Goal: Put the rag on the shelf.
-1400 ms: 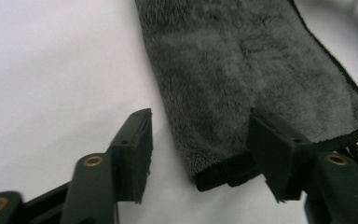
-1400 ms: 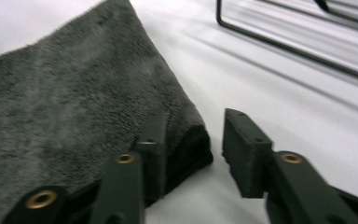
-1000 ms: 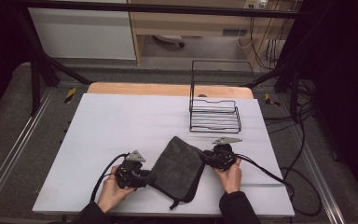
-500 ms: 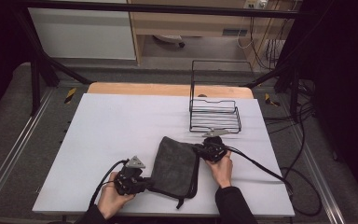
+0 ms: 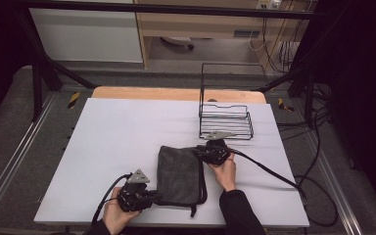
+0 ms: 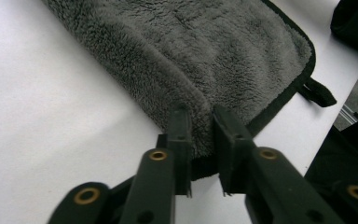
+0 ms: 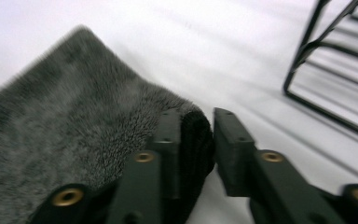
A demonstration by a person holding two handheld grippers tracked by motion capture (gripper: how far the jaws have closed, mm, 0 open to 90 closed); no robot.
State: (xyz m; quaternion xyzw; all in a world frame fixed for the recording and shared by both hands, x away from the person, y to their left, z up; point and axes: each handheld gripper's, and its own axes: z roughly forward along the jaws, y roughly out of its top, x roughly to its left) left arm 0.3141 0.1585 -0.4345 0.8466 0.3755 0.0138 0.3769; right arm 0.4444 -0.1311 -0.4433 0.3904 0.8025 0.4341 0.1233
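A dark grey fluffy towel (image 5: 178, 174), folded, lies flat on the white table (image 5: 127, 132), its long side running away from me. My left gripper (image 5: 152, 197) is at the towel's near left corner, shut on it; in the left gripper view the towel (image 6: 191, 46) edge sits pinched between the jaws of the gripper (image 6: 200, 114). My right gripper (image 5: 199, 152) is at the far right corner. In the right gripper view that gripper (image 7: 196, 116) has a thick fold of the towel (image 7: 74, 102) between its jaws.
A black wire rack (image 5: 225, 117) stands just beyond the right gripper and appears at the upper right as the rack (image 7: 335, 70) in the right gripper view. A hanging loop (image 6: 317, 91) sticks out of the towel's edge. Cables trail off both grippers.
The right gripper moved away from me and the left gripper drew toward me. The towel, held at both corners, turned from lying slantwise to lying lengthwise.
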